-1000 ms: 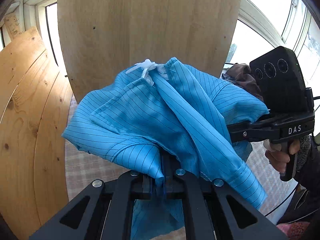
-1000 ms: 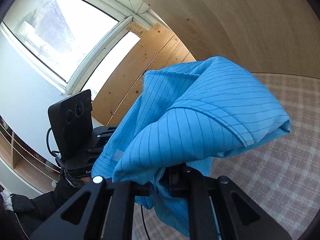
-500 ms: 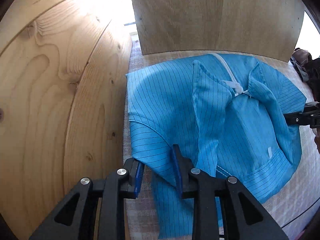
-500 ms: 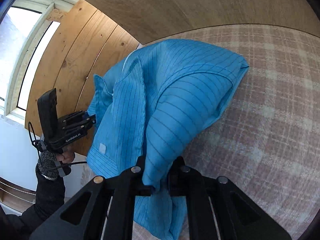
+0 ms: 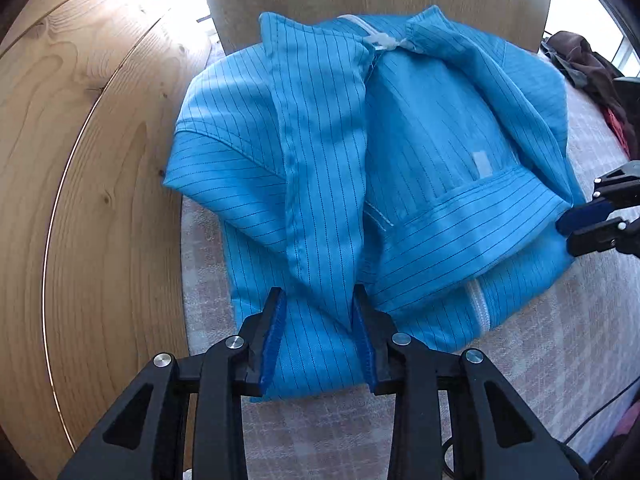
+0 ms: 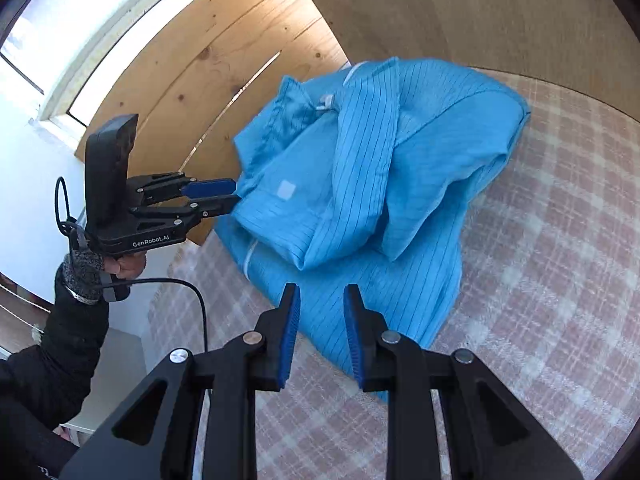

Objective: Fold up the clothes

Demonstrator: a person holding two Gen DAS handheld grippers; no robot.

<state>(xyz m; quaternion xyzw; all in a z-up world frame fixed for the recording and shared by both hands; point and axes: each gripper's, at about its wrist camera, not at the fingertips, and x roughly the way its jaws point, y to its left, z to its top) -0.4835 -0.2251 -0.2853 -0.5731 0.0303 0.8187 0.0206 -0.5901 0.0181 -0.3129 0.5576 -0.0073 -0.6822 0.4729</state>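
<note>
Blue pinstriped garment; pink-and-white plaid cloth.

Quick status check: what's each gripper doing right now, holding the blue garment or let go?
Left gripper: jaws opening, blue garment lying loose between them, not pinched.
Right gripper: jaws opening, empty, poised over the garment's near edge.

both wrist views close, angled down from opposite sides, sharing the blue garment
</note>
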